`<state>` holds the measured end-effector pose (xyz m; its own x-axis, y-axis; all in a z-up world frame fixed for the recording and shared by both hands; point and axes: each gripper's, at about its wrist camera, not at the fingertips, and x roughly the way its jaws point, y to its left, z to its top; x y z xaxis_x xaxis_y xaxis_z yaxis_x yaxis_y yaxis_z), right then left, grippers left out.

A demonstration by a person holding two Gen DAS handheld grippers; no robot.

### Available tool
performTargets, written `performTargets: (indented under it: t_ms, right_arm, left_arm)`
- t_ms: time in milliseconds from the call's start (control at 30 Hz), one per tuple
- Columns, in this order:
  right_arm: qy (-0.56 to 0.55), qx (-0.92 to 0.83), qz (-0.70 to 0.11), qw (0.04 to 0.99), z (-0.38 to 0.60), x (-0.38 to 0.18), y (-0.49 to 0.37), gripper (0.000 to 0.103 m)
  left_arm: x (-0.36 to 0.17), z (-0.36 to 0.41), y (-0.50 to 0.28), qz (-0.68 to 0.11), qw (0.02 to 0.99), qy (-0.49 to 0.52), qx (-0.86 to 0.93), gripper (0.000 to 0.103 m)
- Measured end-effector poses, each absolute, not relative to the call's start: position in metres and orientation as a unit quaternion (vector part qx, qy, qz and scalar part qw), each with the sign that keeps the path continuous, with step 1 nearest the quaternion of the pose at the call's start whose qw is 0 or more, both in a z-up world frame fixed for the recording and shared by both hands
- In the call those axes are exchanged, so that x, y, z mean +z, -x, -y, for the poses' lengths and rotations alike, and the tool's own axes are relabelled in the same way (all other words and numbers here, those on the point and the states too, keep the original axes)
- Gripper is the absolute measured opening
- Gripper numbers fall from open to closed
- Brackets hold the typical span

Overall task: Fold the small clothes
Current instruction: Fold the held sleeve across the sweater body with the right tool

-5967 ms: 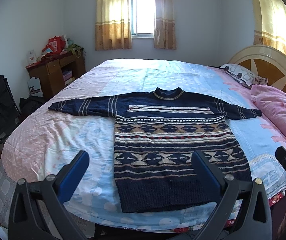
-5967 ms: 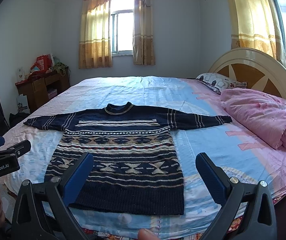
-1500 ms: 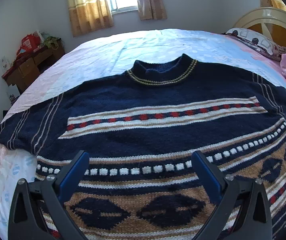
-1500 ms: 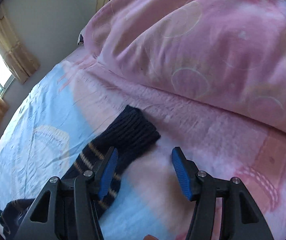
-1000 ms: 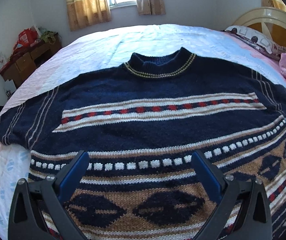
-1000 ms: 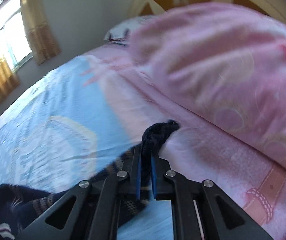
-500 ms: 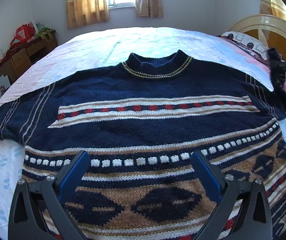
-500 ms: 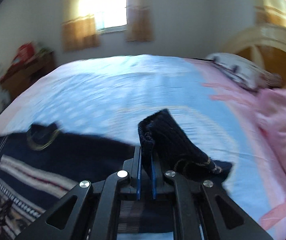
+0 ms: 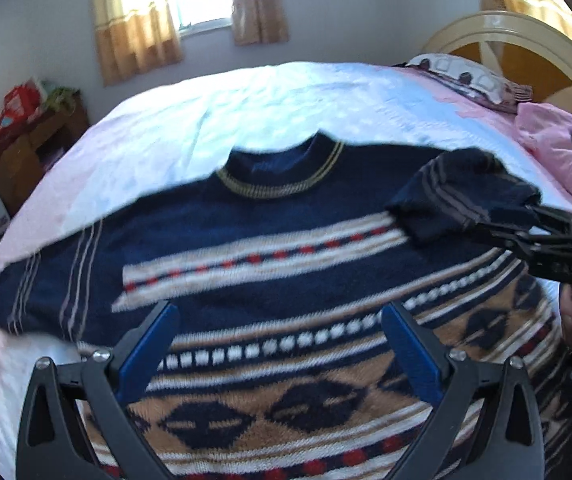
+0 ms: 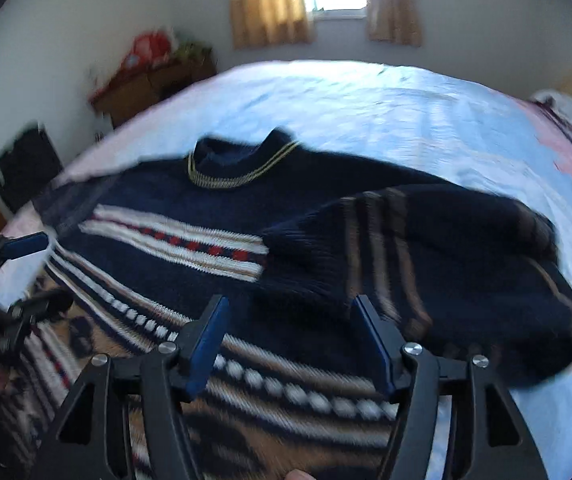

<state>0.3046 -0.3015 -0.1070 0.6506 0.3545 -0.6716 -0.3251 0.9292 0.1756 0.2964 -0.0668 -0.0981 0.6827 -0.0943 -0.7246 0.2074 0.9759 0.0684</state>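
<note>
Since the earlier frames the sweater's sleeve [image 10: 426,248], which had lain stretched toward the headboard end of the bed, had been carried across and now lay folded over the chest of the sweater [image 9: 269,272]. The right tongs [image 10: 292,340] that had clamped its cuff were opening, blue pads apart, with the ribbed cuff just beyond the tips and not pressed by either pad.

Nearest in the left wrist view, the left tongs [image 9: 281,344] hung above the sweater's patterned lower half with their pads wide apart and nothing between them. Past them the sweater lay flat, front up, across the near edge of the bed [image 9: 286,96], its collar pointing toward the far edge and its other sleeve spread out toward the foot end. At that view's right edge the right tongs reached in beside the folded sleeve, though blur hid the tips there.

Farther off, a pink quilt [image 9: 546,136] and a pillow [image 9: 470,80] sat by the headboard [image 9: 498,28]. A wooden desk [image 9: 25,148] stood against the far wall, under a curtained window [image 9: 189,4].
</note>
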Motion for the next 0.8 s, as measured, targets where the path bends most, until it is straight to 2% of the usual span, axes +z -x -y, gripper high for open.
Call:
performTargets:
  t_ms: [133, 267, 333, 467, 633, 733, 767, 800]
  right_arm:
    - [-0.072, 0.089, -0.322, 0.940, 0.362, -0.099, -0.291, 0.064]
    - [-0.128, 0.039, -0.336, 0.932, 0.410, -0.101, -0.300, 0.064]
    - [-0.126, 0.015, -0.337, 0.933, 0.429, -0.098, -0.299, 0.064]
    - [-0.116, -0.009, -0.318, 0.941, 0.447, -0.094, -0.296, 0.064]
    - [-0.092, -0.056, -0.268, 0.957, 0.463, -0.107, -0.288, 0.064]
    - [-0.098, -0.071, -0.260, 0.958, 0.464, -0.108, -0.287, 0.064]
    - [-0.100, -0.074, -0.249, 0.960, 0.464, -0.106, -0.284, 0.064]
    - [-0.099, -0.076, -0.238, 0.963, 0.462, -0.105, -0.281, 0.064]
  left_arm:
    - [-0.085, 0.091, -0.317, -0.398, 0.908, -0.059, -0.114, 0.099]
    - [-0.098, 0.134, -0.343, -0.417, 0.894, -0.067, -0.148, 0.094]
    - [-0.110, 0.149, -0.354, -0.426, 0.888, -0.067, -0.160, 0.080]
    - [-0.142, 0.171, -0.390, -0.462, 0.872, -0.047, -0.154, 0.068]
    - [-0.158, 0.177, -0.414, -0.485, 0.862, 0.009, -0.146, 0.068]
    - [-0.163, 0.180, -0.417, -0.486, 0.859, 0.030, -0.157, 0.061]
    - [-0.161, 0.180, -0.417, -0.480, 0.862, 0.037, -0.158, 0.051]
    - [-0.161, 0.180, -0.417, -0.478, 0.863, 0.036, -0.158, 0.018]
